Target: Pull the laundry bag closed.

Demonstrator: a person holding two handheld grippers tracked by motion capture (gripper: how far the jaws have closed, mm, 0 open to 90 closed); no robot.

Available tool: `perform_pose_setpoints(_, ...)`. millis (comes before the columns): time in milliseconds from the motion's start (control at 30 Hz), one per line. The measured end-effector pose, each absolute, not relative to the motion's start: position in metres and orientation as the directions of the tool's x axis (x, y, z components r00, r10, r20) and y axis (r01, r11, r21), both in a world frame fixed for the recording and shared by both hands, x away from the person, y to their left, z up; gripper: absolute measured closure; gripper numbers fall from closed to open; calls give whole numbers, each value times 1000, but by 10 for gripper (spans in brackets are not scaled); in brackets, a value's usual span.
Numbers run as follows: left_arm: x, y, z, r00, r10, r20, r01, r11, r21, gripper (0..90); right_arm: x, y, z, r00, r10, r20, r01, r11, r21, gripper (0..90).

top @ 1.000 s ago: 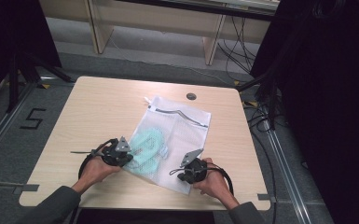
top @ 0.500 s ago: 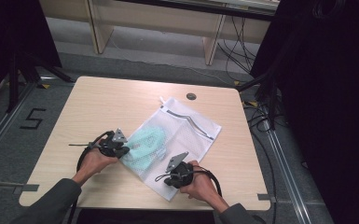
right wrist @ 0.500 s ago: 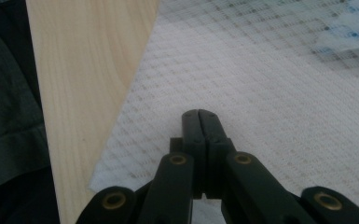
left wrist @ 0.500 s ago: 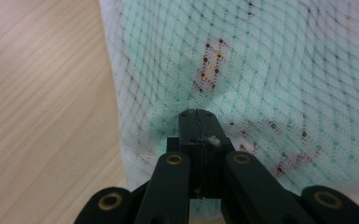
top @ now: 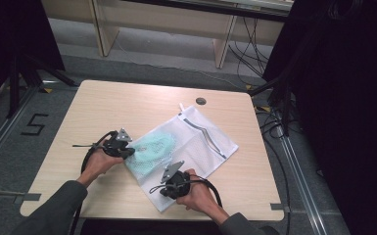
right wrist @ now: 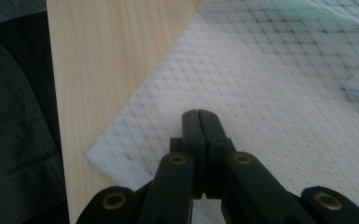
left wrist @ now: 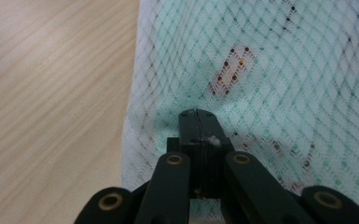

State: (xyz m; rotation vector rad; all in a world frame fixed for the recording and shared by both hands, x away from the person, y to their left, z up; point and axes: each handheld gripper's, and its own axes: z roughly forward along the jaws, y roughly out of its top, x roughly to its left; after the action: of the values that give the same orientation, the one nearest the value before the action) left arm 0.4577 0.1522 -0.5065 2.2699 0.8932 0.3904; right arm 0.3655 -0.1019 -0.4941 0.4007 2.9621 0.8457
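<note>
White mesh laundry bag point(top: 186, 149) lies flat and slanted across the middle of my bench point(top: 127, 105), its zippered end toward the far right and one corner reaching the near edge. Through the netting I can see a mint-green garment point(top: 153, 148) bunched in the bag's left half.

My left tool point(top: 123, 149) sits at the bag's left edge. In the left gripper view its jaws are pressed together, and the mesh point(left wrist: 261, 74) with the green fabric behind it puckers right at their tips, so I read it as clenched on the bag; bare wood point(left wrist: 51, 93) runs alongside.

My right tool point(top: 173, 177) rests on the bag's near corner, close to the bench's front edge. In the right gripper view its jaws are closed tight against each other above the white netting point(right wrist: 270, 116), but I cannot tell whether any mesh is pinched between them. That view also shows the bag's corner point(right wrist: 95, 154) lying on the wood near the bench edge, with a dark sleeve point(right wrist: 14, 140) beyond it.

A small dark disc point(top: 200, 101) lies on the bench past the bag's far end.
</note>
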Motion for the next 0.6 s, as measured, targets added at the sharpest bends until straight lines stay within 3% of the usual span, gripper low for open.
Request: perform_pose_setpoints(600,484,149,-506,711,695,107,463,-576,674,897,363,-65,-496,-980,195,42,186,817,545,900)
